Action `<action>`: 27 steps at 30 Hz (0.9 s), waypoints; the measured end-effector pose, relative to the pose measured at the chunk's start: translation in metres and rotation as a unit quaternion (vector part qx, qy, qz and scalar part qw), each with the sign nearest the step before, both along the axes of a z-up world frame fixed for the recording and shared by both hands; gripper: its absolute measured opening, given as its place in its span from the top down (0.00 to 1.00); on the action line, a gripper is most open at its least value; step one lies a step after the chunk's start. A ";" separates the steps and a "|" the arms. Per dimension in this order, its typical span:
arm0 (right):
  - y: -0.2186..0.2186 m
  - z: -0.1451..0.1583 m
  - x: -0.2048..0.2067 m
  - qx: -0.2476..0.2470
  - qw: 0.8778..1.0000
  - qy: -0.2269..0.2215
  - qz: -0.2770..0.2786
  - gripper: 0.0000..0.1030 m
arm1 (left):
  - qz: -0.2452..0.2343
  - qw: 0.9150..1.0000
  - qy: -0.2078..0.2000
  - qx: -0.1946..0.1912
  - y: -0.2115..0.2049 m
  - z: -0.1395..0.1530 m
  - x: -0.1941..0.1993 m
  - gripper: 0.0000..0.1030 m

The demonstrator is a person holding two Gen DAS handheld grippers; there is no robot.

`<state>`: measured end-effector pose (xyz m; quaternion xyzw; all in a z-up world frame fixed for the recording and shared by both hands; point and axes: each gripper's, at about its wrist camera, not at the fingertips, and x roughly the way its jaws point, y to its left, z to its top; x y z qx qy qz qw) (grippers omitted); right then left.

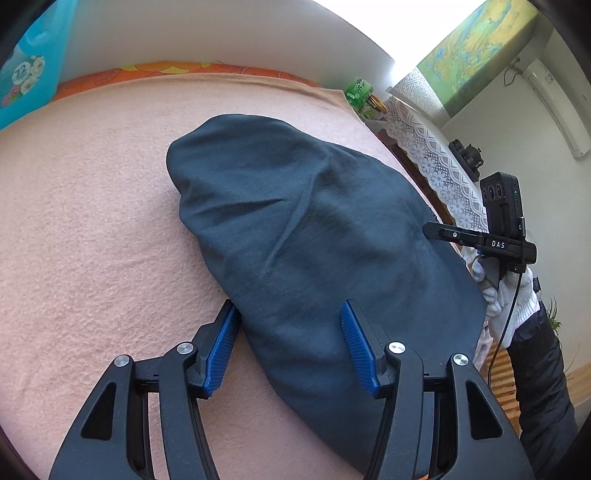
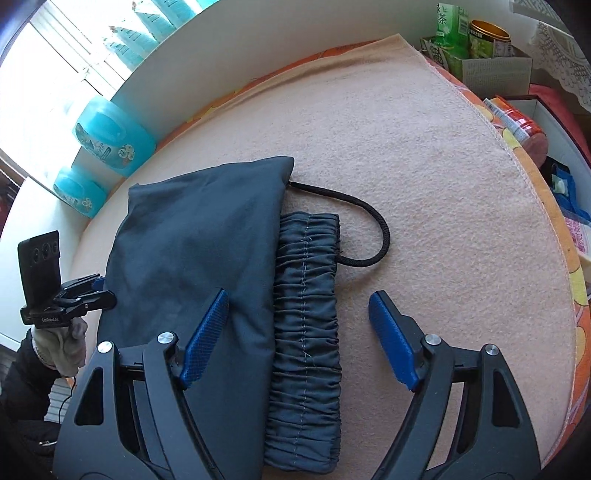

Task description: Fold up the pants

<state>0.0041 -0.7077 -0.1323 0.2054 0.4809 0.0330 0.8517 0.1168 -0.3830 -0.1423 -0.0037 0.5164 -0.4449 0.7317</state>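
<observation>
Dark blue-grey pants [image 1: 295, 206] lie folded into a thick bundle on a pink blanket [image 1: 92, 203]. My left gripper [image 1: 287, 303] is open low over the bundle's near edge, one blue pad beside the fabric and the other above it. In the right wrist view the pants [image 2: 195, 236] show their gathered elastic waistband [image 2: 306, 314] and a black drawstring loop [image 2: 373, 218]. My right gripper [image 2: 299, 295] stands wide open astride the waistband, with no pad pressing on it. Each gripper appears at the edge of the other's view, the right gripper [image 1: 439, 230] and the left gripper [image 2: 96, 295].
The blanket [image 2: 443, 184] covers an orange-patterned mattress edge. Blue containers [image 2: 114, 136] line the white ledge behind. A green box [image 2: 450, 22] and a tin [image 2: 487, 37] stand past the far corner. A lace cloth [image 1: 424, 147] hangs to the right. A gloved hand [image 1: 513, 295] holds the right gripper.
</observation>
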 end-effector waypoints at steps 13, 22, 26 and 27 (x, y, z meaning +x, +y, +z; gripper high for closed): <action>0.011 -0.003 0.002 -0.008 1.000 -0.019 0.014 0.51 | -0.012 0.998 -0.051 0.017 -0.013 0.000 -0.014 0.54; 0.013 0.004 -0.004 -0.031 0.999 -0.025 -0.001 0.63 | -0.025 0.994 -0.103 0.026 -0.023 0.002 -0.025 0.75; 0.017 0.017 -0.010 -0.037 0.998 -0.043 -0.005 0.77 | -0.029 0.992 -0.117 0.027 -0.025 0.002 -0.028 0.79; 0.018 0.021 -0.011 -0.035 0.998 -0.045 -0.004 0.79 | -0.030 0.992 -0.118 0.026 -0.025 0.002 -0.029 0.80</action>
